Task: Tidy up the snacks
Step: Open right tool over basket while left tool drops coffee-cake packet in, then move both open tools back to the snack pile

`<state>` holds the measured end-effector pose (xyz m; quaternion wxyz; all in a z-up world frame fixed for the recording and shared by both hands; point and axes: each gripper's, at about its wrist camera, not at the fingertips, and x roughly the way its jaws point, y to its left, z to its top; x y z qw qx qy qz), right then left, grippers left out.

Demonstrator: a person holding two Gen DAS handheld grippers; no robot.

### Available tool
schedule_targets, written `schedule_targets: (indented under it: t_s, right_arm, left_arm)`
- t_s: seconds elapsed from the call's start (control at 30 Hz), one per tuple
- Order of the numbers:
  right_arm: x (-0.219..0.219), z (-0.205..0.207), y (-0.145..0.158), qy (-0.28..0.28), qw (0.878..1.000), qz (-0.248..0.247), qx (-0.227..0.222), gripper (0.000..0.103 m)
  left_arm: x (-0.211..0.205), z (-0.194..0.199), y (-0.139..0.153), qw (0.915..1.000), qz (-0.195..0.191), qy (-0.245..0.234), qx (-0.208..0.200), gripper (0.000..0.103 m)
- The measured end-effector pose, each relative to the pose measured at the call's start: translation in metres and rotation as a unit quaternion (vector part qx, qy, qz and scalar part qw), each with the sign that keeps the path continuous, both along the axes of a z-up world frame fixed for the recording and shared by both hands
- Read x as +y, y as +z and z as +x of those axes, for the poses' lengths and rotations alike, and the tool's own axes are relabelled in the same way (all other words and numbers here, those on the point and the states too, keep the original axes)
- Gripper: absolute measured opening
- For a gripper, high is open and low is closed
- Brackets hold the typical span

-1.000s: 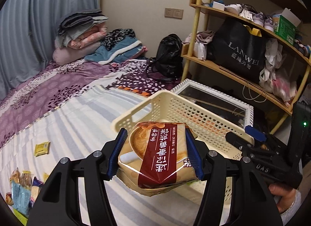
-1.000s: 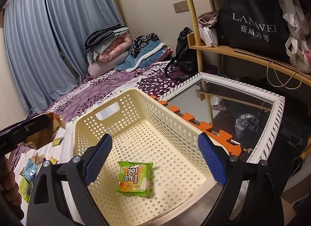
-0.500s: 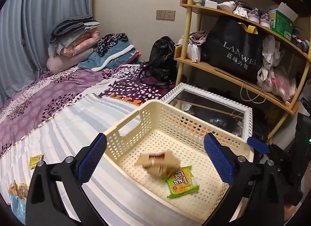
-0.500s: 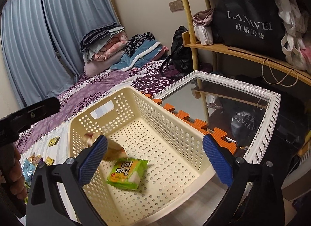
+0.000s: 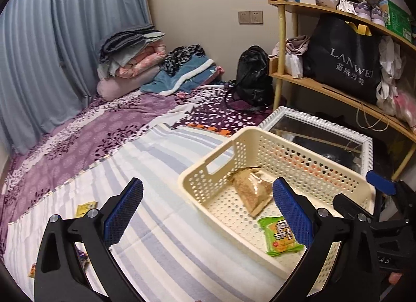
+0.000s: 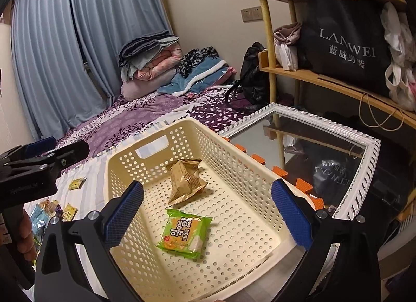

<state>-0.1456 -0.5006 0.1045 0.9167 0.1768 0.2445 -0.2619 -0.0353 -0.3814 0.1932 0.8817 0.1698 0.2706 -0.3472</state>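
Note:
A cream perforated basket (image 5: 319,161) (image 6: 124,169) sits on the striped bedsheet. Inside it lie a brown snack packet (image 5: 252,190) (image 6: 186,181), leaning toward the far wall, and a green packet (image 5: 279,237) (image 6: 184,233) nearer the front. My left gripper (image 5: 208,211) stands open and empty, its right fingertip over the basket's front part. My right gripper (image 6: 206,212) hangs open above the basket with nothing between its fingers. More small snacks lie on the sheet to the left: a yellow packet (image 5: 86,208) (image 6: 76,183) and a cluster of several packets (image 6: 49,211).
A white-framed mirror (image 6: 322,125) (image 5: 364,143) lies right of the basket, orange foam pieces (image 6: 304,185) between them. Wooden shelves (image 6: 338,86) with a black bag stand at the right. Folded bedding (image 5: 135,62) is piled at the bed's far end, a black backpack (image 5: 253,78) beside it.
My left gripper opened and let go of the brown packet, which fell into the basket beside the green one. My right gripper opened a little wider above the basket.

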Motion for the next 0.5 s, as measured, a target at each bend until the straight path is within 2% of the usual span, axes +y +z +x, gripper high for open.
schedule_targets:
  t_s: [0.23, 0.4, 0.5]
  right_arm:
    - [0.023, 0.007, 0.008, 0.019, 0.999, -0.041, 0.009, 0.098]
    - [0.038, 0.014, 0.012, 0.035, 0.997, -0.061, 0.02, 0.098]
    - [0.044, 0.018, 0.014, 0.042, 0.997, -0.064, 0.021, 0.098]
  left_arm:
    - [0.014, -0.006, 0.003, 0.997, 0.026, 0.05, -0.054, 0.101]
    - [0.031, -0.001, 0.006, 0.9975, 0.01, 0.062, -0.033, 0.101]
    - [0.042, -0.001, 0.007, 0.9966, 0.006, 0.074, -0.035, 0.101]
